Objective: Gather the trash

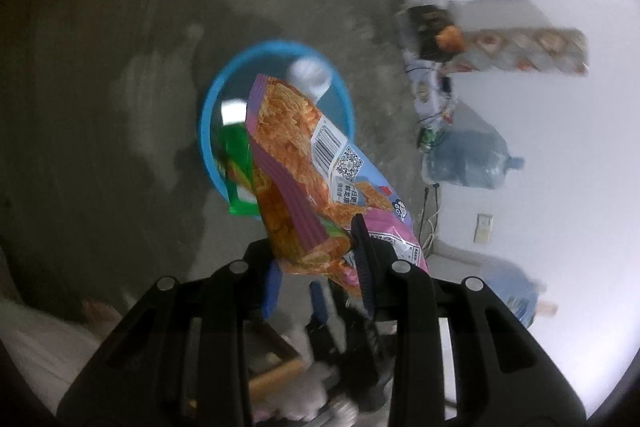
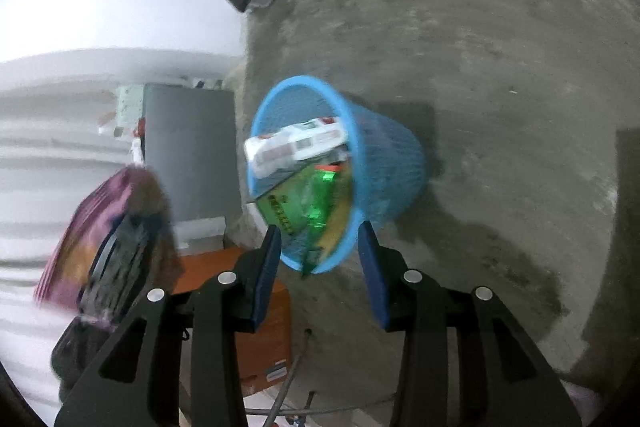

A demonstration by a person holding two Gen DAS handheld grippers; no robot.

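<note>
Your left gripper (image 1: 316, 251) has its fingers clamped on a snack bag (image 1: 304, 163). The bag is glossy and crumpled, printed with orange fried pieces, purple striped edges, and a pale blue and pink back panel that carries a barcode and a QR code. In the left wrist view it rises from the fingers toward 12 o'clock and hangs directly over the blue basket (image 1: 208, 131), which sits on the grey concrete floor (image 1: 100, 87). Inside the basket you can see a green wrapper (image 1: 236, 167) at 7 o'clock and a white, blurred item (image 1: 310, 73) at 1 o'clock.

Your right gripper (image 2: 320, 251) is empty, its blue-padded fingers (image 2: 266, 275) standing apart. In the right wrist view the blue basket (image 2: 384, 155), a mesh-walled plastic bin, lies just ahead at 12 o'clock, holding a white carton (image 2: 296, 145) across its mouth above the green wrapper (image 2: 316, 203). At 9 o'clock the snack bag (image 2: 100, 203) appears as a motion-blurred purple and orange shape around the other gripper, in front of a grey cabinet (image 2: 188, 147)
</note>
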